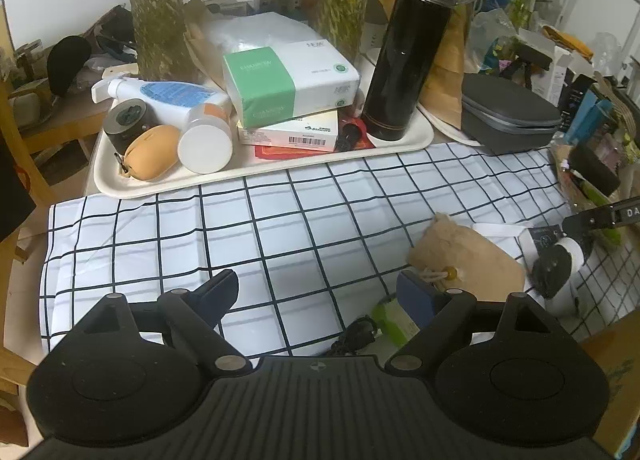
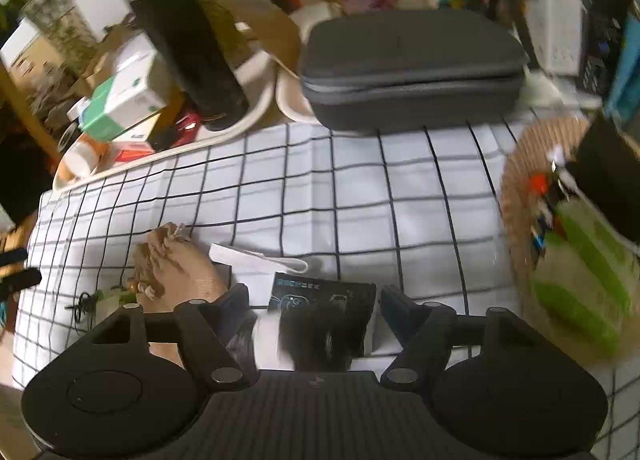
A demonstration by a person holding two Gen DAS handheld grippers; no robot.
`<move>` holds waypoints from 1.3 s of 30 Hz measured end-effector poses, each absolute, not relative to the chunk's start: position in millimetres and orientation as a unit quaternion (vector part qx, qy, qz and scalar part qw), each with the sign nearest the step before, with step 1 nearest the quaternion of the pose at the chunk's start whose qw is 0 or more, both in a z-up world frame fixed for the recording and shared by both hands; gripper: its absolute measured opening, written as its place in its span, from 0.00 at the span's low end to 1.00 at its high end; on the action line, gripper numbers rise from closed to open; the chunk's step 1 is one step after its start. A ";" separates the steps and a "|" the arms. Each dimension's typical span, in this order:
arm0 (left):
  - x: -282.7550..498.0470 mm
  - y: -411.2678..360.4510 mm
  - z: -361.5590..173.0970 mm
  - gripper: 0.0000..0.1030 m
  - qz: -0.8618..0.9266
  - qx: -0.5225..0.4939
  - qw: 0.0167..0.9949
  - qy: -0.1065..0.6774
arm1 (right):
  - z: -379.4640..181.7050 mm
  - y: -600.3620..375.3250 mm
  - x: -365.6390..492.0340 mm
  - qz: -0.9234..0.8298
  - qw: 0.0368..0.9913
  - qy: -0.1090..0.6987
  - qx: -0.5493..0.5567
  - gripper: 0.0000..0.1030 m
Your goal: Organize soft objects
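Note:
A tan drawstring pouch [image 1: 468, 256] lies on the checked cloth [image 1: 280, 227] at the right, just beyond my left gripper's right fingertip. It also shows in the right wrist view [image 2: 180, 264]. My left gripper [image 1: 320, 290] is open and empty over the cloth. A small green item with a black cord [image 1: 390, 320] lies beside its right finger. My right gripper [image 2: 314, 302] is open, with a black and white fuzzy thing [image 2: 312, 334] between its fingers, over a black packet [image 2: 320, 294]. Whether the fingers touch it is blurred. A white strap [image 2: 256, 258] lies beyond.
A white tray [image 1: 256, 171] at the back holds a black flask [image 1: 412, 47], a green and white tissue pack [image 1: 292, 79], jars, a spray bottle and an orange pouch [image 1: 152, 151]. A grey zip case [image 2: 412, 67] and a woven basket [image 2: 528, 187] with green items stand to the right.

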State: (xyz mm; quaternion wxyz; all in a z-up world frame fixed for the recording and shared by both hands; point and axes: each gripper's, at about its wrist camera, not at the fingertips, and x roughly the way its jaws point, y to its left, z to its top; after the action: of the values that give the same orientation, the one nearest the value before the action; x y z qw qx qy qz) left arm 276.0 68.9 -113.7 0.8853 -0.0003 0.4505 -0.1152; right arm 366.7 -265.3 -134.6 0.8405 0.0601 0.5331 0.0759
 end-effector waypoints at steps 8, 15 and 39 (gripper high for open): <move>275.9 67.9 -115.5 0.85 -0.115 0.004 0.883 0.454 | -135.9 -245.4 364.3 0.123 0.828 0.547 0.019 0.90; 278.5 66.3 -118.8 0.85 -0.115 0.007 0.881 0.459 | -154.4 -227.4 366.8 0.117 0.810 0.574 -0.007 0.95; 284.7 43.1 -165.2 0.46 -0.192 0.115 0.818 0.529 | -119.5 -237.1 363.2 0.095 0.857 0.506 0.015 0.81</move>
State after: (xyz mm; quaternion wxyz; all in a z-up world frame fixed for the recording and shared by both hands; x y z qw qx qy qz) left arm 284.7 43.1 -165.2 0.8184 0.1152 0.5294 -0.1916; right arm 363.2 -237.1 -119.5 0.8571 0.0147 0.5061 0.0953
